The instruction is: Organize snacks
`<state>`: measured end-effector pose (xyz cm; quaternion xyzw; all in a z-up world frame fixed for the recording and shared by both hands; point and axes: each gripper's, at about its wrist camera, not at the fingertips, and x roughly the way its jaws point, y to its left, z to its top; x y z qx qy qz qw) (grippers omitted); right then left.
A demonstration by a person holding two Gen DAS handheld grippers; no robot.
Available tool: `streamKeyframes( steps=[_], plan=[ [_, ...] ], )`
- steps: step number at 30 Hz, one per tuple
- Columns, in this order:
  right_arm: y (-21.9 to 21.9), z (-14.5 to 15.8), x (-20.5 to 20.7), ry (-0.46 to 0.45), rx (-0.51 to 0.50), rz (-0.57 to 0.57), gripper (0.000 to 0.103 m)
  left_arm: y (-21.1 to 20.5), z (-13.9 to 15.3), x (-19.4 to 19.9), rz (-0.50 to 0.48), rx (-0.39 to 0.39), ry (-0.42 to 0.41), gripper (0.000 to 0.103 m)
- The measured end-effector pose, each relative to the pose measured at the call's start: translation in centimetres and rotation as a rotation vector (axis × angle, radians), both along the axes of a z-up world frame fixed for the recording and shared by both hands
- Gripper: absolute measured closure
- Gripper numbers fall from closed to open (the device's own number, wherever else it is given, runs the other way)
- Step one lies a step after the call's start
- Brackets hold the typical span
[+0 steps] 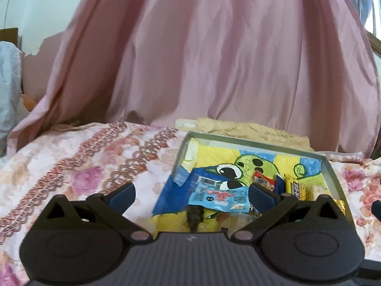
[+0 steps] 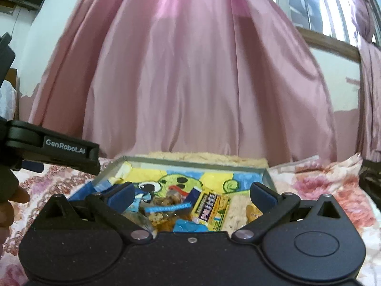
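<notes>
A floral bedspread [image 1: 71, 157] covered the bed beneath a pink curtain [image 1: 202, 59]; a snack-filled tin box [image 2: 270, 178] lay there. Left claw [image 1: 190, 194] and right claw [image 2: 190, 194] gaped empty.

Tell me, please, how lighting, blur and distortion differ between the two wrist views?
Left wrist: dimmer, softly blurred, the curtain duller, the tin's rim bowed by the fisheye. Right wrist: brighter, the window blown out at top right, the yellow packet's print still unreadable.
</notes>
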<state>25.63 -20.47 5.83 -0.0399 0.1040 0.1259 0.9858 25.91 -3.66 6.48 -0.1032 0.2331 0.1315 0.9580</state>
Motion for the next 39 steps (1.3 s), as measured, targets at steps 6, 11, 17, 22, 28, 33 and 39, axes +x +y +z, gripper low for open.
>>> streamKeyframes(
  steps=[6,11,17,22,28,33,39],
  plan=[
    [-0.4,1.8,-2.8,-0.022,0.013,-0.013,0.001,-0.1,1.0,-3.6,0.008,0.018,-0.030,0.000],
    [-1.0,2.3,-4.9,-0.016,0.049,-0.043,0.001,-0.5,1.1,-6.7,0.003,0.037,-0.037,0.000],
    [-1.7,2.1,-7.6,0.014,0.060,-0.068,0.001,-0.8,0.6,-10.1,-0.002,0.050,-0.043,0.000],
    [-2.3,1.7,-10.2,0.028,0.044,-0.078,0.001,-0.7,-0.1,-12.3,-0.002,0.043,-0.040,0.000],
    [-2.3,1.9,-13.0,0.005,0.026,-0.079,0.001,-0.1,-1.0,-14.5,0.011,0.030,-0.031,0.000],
    [-2.2,1.5,-15.1,0.007,0.028,-0.080,0.001,0.6,-1.6,-16.3,0.027,0.014,-0.023,0.000],
    [-1.5,0.8,-17.1,0.036,0.008,-0.072,0.001,0.9,-2.3,-18.5,0.026,0.027,-0.020,0.000]
  ],
)
